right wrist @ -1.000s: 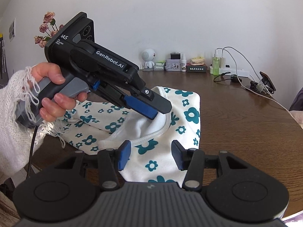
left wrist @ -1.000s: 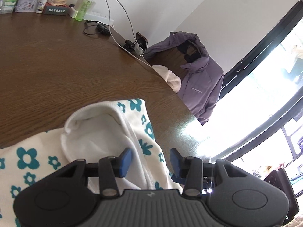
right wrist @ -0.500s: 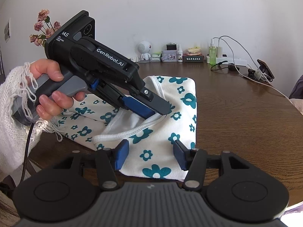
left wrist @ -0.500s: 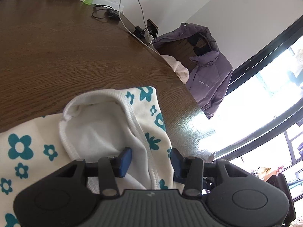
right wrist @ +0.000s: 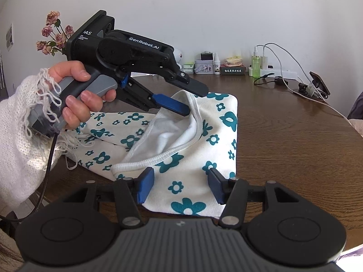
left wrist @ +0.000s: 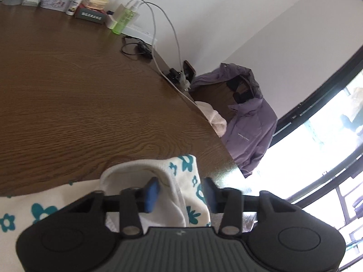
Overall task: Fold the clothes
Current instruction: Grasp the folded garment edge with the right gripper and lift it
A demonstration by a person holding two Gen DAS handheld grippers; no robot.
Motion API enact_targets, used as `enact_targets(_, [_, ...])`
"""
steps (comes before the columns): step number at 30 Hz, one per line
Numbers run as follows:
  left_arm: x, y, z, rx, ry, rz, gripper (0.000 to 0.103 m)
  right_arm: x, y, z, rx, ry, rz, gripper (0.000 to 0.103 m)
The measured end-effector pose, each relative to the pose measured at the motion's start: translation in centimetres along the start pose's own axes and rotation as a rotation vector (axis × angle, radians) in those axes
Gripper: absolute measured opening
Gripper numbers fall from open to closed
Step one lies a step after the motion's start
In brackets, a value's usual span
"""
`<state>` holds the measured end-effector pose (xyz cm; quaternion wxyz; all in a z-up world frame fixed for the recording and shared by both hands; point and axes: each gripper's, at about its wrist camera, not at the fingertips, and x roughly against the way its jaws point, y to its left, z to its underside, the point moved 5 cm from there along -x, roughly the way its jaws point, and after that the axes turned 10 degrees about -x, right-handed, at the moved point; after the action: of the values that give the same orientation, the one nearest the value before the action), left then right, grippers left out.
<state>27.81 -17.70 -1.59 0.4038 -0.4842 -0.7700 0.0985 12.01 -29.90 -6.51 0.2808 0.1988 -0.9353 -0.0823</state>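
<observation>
A floral garment (right wrist: 217, 136) lies on the table (right wrist: 295, 140) under both grippers. The left gripper (right wrist: 196, 100) straddles its collar, jaws visibly apart; the right gripper (right wrist: 179, 184) hovers half-wide above its hem. Bottles (right wrist: 256, 64), cables (right wrist: 292, 68) and a phone (right wrist: 320, 86) sit well beyond.

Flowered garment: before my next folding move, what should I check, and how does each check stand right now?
1. Left gripper around the neckline: ok, one finger is inside the opening and one outside.
2. Left jaws closed on the neckline: not ok, they stand apart.
3. Right gripper lined up with the near edge of the flowered garment: ok.
4. Right jaws gripping that edge: not ok, they are open.
5. Garment lying flat: not ok, the neckline area is bunched and raised.
6. Charging cable apart from the garment on the table: ok.
</observation>
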Motion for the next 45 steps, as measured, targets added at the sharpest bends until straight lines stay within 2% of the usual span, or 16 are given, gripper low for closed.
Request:
enact_targets(4, [0.9,-1.6,-0.3,-0.090,-0.007,-0.039,0.001,0.1,0.0,-0.1,0.004,0.002,0.002,0.054])
enact_targets(9, [1.7,-0.3,-0.4,-0.091,0.018,-0.108,0.002,0.4,0.3,-0.4,0.010,-0.008,-0.003,0.054])
enact_targets(12, [2.0,0.7,0.2,-0.086,0.050,-0.177,0.024,1.3,0.4,-1.1,-0.007,-0.049,-0.015,0.054])
enact_targets(13, [2.7,0.6,0.2,-0.100,0.027,-0.194,0.026,1.6,0.3,-1.4,-0.012,-0.061,-0.019,0.053])
enact_targets(17, [4.6,-2.6,-0.1,-0.223,-0.077,-0.092,0.026,0.8,0.3,-1.8,-0.001,-0.042,-0.026,0.032])
enact_targets(20, [2.5,-5.2,0.3,-0.323,-0.014,-0.039,0.047,-1.2,0.5,-1.2,0.006,0.005,-0.005,0.030])
enact_targets(21, [1.4,-5.4,0.7,-0.339,0.026,-0.047,0.048,-1.5,0.6,-1.0,0.007,0.004,0.003,0.031])
enact_targets(23, [-0.7,-5.1,1.7,-0.385,0.099,-0.095,0.045,-1.1,0.5,-1.1,-0.028,-0.003,-0.001,0.033])
enact_targets(25, [-2.0,-4.0,2.8,-0.441,0.149,-0.177,0.013,0.1,-0.5,-1.3,-0.087,-0.024,-0.008,0.038])
enact_targets(26, [-2.3,-3.4,3.2,-0.452,0.147,-0.195,0.006,0.6,-1.3,-1.4,-0.122,-0.033,0.003,0.040])
enact_targets(30, [-1.5,-1.2,3.4,-0.327,0.117,-0.123,0.006,0.8,-5.1,-1.2,-0.292,0.025,0.038,0.046])
enact_targets(34, [-1.3,-0.6,3.5,-0.292,0.092,-0.102,0.006,0.2,-6.3,-1.4,-0.405,0.088,-0.036,0.050])
enact_targets(36, [-1.1,-0.5,3.6,-0.279,0.079,-0.102,0.006,-0.2,-6.4,-1.3,-0.467,0.112,-0.080,0.044])
enact_targets(39, [0.0,-2.1,3.1,-0.331,0.038,-0.079,0.016,-0.1,-6.3,-0.9,-0.523,0.108,-0.070,0.041])
enact_targets(42, [1.8,-4.9,2.1,-0.435,-0.048,0.003,0.022,0.5,-6.5,-0.2,-0.589,0.088,-0.070,0.041])
enact_targets(45, [0.8,-4.8,0.8,-0.459,-0.053,-0.124,0.022,0.6,-6.9,0.1,-0.657,0.068,-0.079,0.039])
